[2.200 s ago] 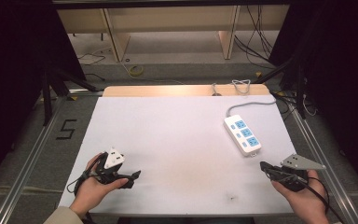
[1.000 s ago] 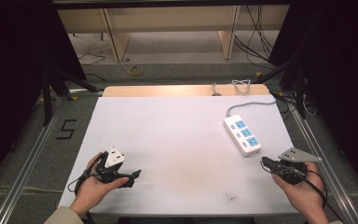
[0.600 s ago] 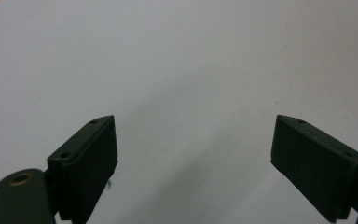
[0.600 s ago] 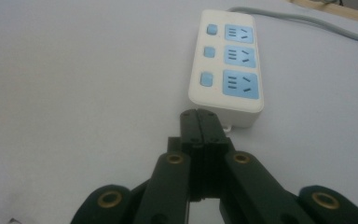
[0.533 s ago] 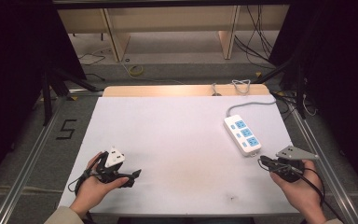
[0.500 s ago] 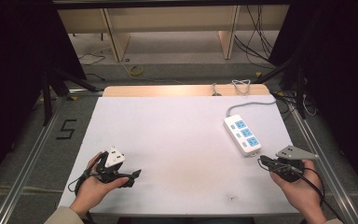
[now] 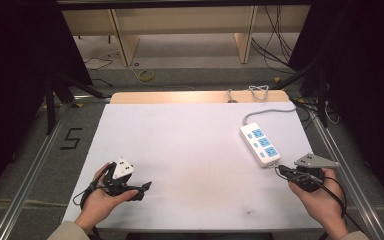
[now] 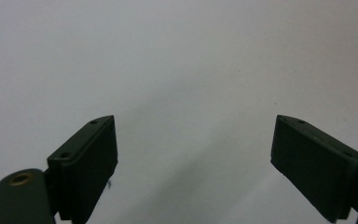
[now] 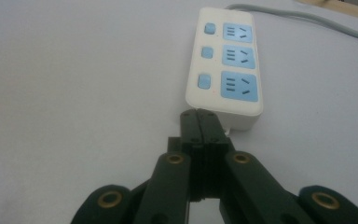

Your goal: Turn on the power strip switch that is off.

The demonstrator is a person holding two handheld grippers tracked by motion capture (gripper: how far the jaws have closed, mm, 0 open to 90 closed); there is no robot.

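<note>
Right gripper (image 9: 203,122) jaws pressed together, nothing between them, tips at the near end of the white power strip (image 9: 225,59); touching or just short, hard to tell. Strip lies flat on the right side of the white tabletop (image 7: 190,145), three blue sockets up, grey cord (image 7: 267,110) running off the far edge. Left gripper (image 8: 193,149) jaws wide apart, empty, low over bare tabletop at the near left, well apart from the strip.
</note>
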